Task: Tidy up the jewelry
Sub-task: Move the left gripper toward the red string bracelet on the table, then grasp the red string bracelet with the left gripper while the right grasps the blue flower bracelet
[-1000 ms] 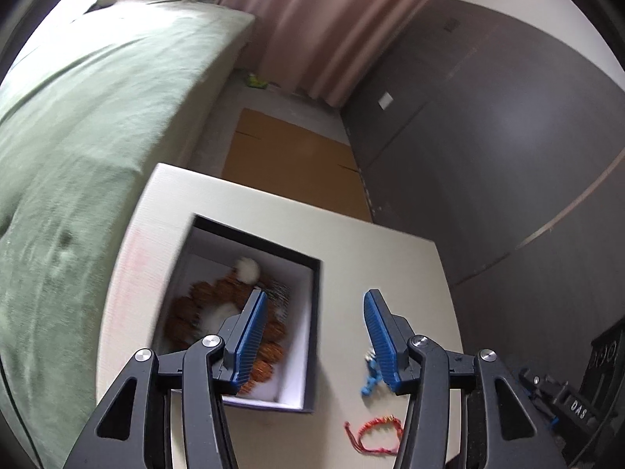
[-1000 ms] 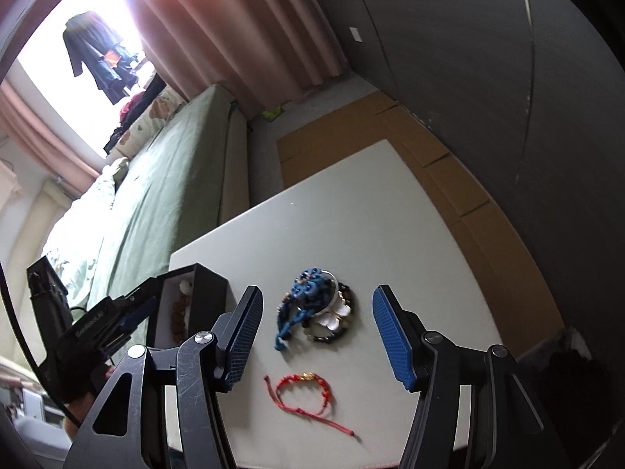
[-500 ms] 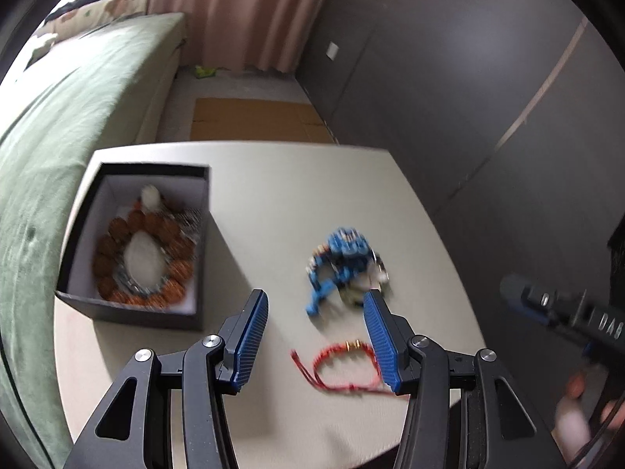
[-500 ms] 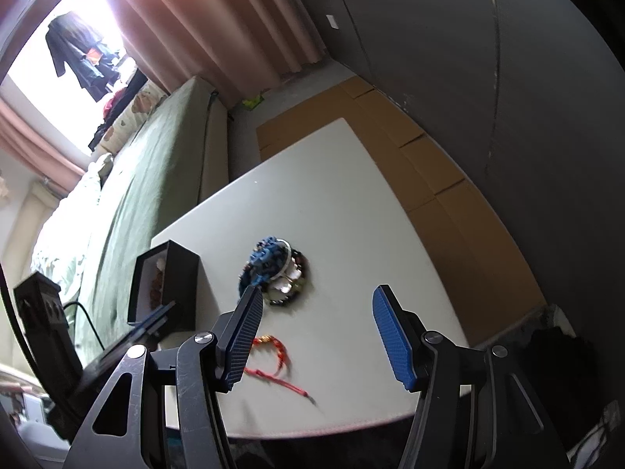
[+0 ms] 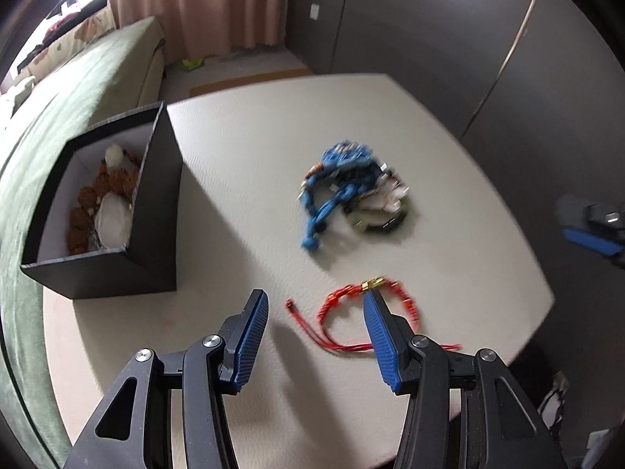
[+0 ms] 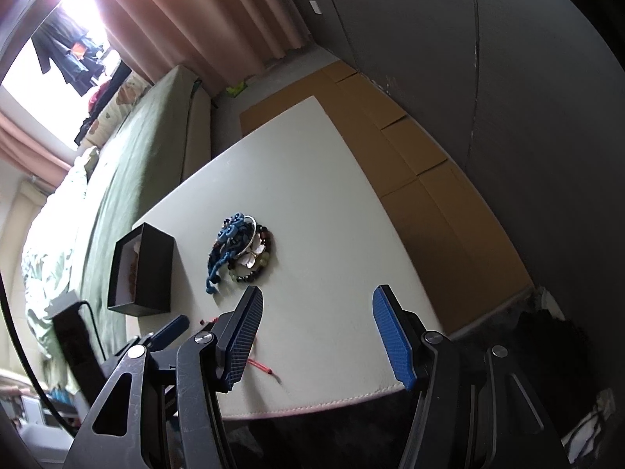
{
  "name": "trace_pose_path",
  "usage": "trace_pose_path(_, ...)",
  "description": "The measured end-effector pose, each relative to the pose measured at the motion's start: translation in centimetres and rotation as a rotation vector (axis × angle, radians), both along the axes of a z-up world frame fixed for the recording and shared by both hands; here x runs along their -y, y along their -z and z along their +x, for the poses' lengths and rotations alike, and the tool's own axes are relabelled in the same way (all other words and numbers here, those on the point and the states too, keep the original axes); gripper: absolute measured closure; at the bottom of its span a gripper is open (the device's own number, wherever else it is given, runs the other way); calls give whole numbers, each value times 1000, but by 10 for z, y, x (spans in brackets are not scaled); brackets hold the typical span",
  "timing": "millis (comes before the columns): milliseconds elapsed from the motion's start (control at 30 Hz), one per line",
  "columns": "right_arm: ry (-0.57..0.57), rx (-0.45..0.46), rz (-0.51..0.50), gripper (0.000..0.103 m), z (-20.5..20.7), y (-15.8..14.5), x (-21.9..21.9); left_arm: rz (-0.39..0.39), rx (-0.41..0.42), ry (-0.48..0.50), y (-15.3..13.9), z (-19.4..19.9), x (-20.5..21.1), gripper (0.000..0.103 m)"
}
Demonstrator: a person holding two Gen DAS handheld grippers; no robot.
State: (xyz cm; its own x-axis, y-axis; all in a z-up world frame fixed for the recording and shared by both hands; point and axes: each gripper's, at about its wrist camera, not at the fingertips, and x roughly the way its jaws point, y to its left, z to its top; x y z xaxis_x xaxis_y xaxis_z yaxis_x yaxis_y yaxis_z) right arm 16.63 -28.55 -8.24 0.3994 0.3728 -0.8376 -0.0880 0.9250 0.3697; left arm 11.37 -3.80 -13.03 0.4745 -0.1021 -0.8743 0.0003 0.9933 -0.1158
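A black box (image 5: pixel 156 211) with a white lining stands at the table's left and holds a brown bead bracelet (image 5: pixel 84 211). A blue knotted cord bracelet (image 5: pixel 332 199) lies mid-table on a pile of dark bead bracelets (image 5: pixel 384 217). A red string bracelet (image 5: pixel 351 312) lies on the table just ahead of my left gripper (image 5: pixel 314 326), which is open and empty. My right gripper (image 6: pixel 316 326) is open and empty above the table's near edge, back from the pile (image 6: pixel 242 246) and the box (image 6: pixel 144 269).
The white table (image 5: pixel 242 148) has its edge close on the right and near sides. A green bed (image 5: pixel 58 109) runs along the left. Cardboard sheets (image 6: pixel 422 179) cover the floor by a dark wall. The right gripper's tip (image 5: pixel 593 230) shows at the left view's right edge.
My left gripper has swung from over the box to the right and down toward the red string bracelet. My right gripper has drawn back from the pile toward the table's near edge.
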Motion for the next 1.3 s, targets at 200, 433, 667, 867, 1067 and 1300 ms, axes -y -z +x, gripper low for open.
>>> trace_pose_path(200,-10,1,6,44,0,-2,1,80,17,33,5,0,15,51)
trace_pose_path(433,2,1,3,44,4,-2,5,107,45,113,4,1,31,96)
trace_pose_path(667,-13,-8,3,44,12,1,3,17,92,59,-15,8,15,96)
trace_pose_path(867,-34,-31,39,44,24,8,-10,-58,158,-3,-41,14,-7,96)
trace_pose_path(1067,-61,-39,102,44,34,14,-32,-109,218,-32,-61,19,-27,96)
trace_pose_path(1300,-69,-8,123,44,54,16,-61,-149,250,-50,-68,30,-49,96)
